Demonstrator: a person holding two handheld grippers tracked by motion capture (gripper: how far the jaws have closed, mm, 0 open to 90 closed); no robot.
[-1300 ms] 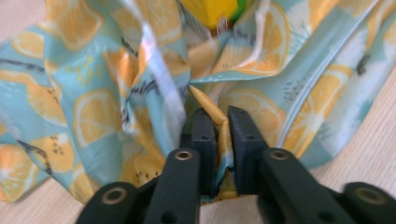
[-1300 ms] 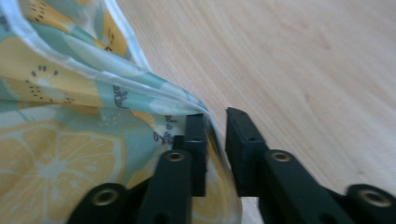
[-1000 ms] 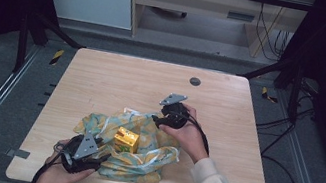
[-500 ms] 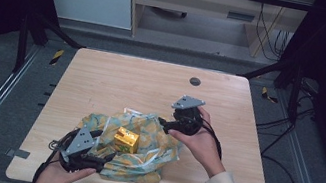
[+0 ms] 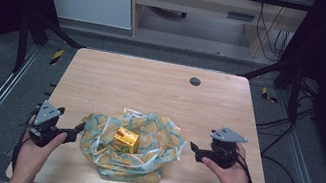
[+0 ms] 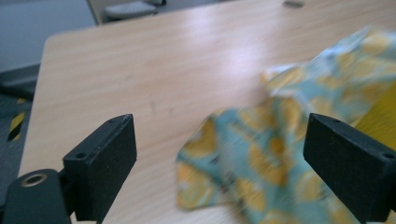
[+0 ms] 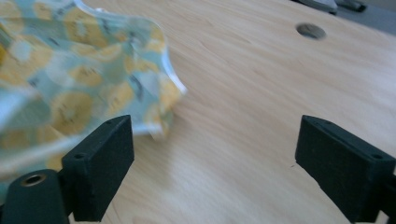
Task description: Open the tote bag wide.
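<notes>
A patterned plastic bag (image 5: 133, 149) is lying crumpled at the near middle of the wooden table (image 5: 152, 84), its teal-and-yellow film spread loosely around a small yellow box (image 5: 125, 138) that is sitting in the hollow at its centre, apparently so the box stays wrapped without anyone holding it. The left gripper (image 5: 77, 128) is hovering just off the bag's left edge, its jaws standing wide apart after just opening, with a flap of the film showing between them in the left gripper view (image 6: 219, 163) but neither pad pressing on it. The right gripper (image 5: 193, 149) is waiting just beside the bag's right edge, jaws likewise having just been opening and now spread to their fullest, with only bare tabletop and a curl of bag (image 7: 84, 79) ahead of them. Both hands appear to be letting go and drawing outward, a sign the bag is being left to settle on its own. A round cable hole (image 5: 195, 81) is showing near the table's far edge, well apart from the work.
</notes>
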